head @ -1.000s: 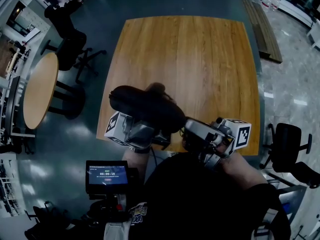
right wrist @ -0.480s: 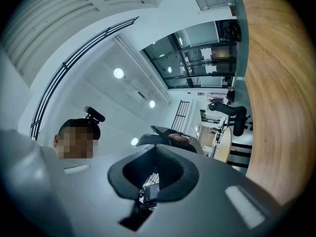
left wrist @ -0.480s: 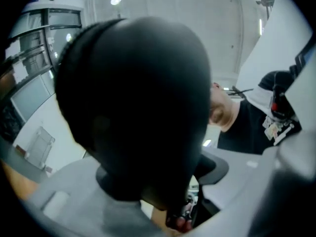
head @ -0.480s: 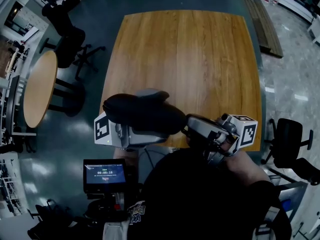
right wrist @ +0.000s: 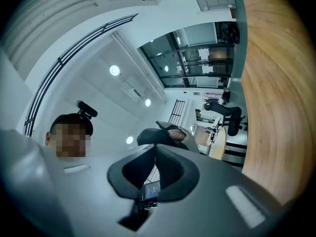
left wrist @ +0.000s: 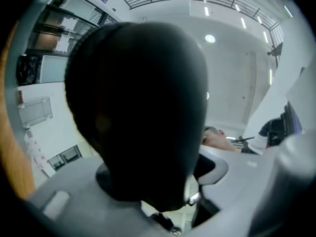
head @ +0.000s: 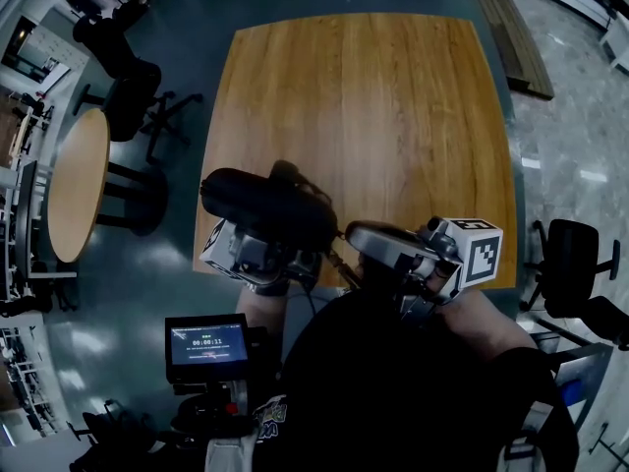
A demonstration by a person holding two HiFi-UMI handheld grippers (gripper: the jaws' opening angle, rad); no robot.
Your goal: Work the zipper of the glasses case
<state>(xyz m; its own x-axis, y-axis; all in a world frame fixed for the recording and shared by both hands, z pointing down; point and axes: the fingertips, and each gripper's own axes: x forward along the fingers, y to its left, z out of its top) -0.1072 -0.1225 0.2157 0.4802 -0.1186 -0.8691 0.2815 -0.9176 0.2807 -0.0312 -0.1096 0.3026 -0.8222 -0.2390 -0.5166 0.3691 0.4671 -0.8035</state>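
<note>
Wooden table (head: 393, 116) over dark floor (head: 162, 273), left claw (head: 283, 242) tight around black glasses case (head: 260, 203), right claw (right wrist: 155, 152) pressed together

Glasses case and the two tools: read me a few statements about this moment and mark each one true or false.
1. The left tool grips the black glasses case. True.
2. The glasses case lies flat on the wooden table. False: the left tool holds it up off the table.
3. The right tool stands wide open. False: it is shut on the small dark zipper pull.
4. A small lit screen sits below the left tool in the head view. True.
</note>
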